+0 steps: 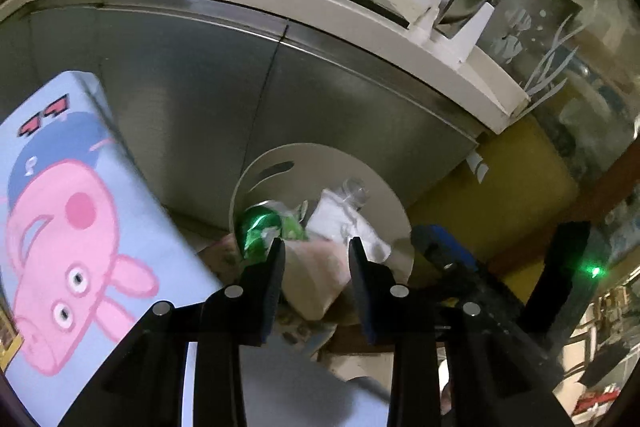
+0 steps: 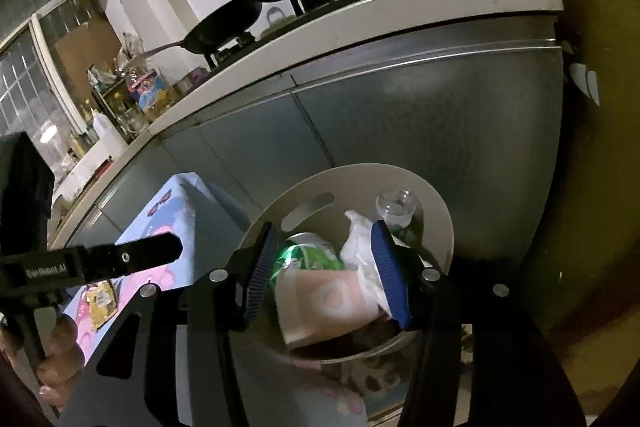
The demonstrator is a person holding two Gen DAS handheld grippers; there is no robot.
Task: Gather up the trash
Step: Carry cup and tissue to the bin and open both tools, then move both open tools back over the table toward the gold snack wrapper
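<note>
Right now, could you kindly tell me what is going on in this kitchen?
A person with a handheld gripper in each hand is collecting trash. Both the left gripper and the right gripper are open and empty above a round beige trash bin on the floor by the steel cabinets. It already holds a green crushed can, white crumpled paper, a clear plastic bottle and a pinkish carton.

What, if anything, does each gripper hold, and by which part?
Nothing. The left gripper and right gripper are both open above the trash bin; their fingers touch none of the trash inside.
</note>
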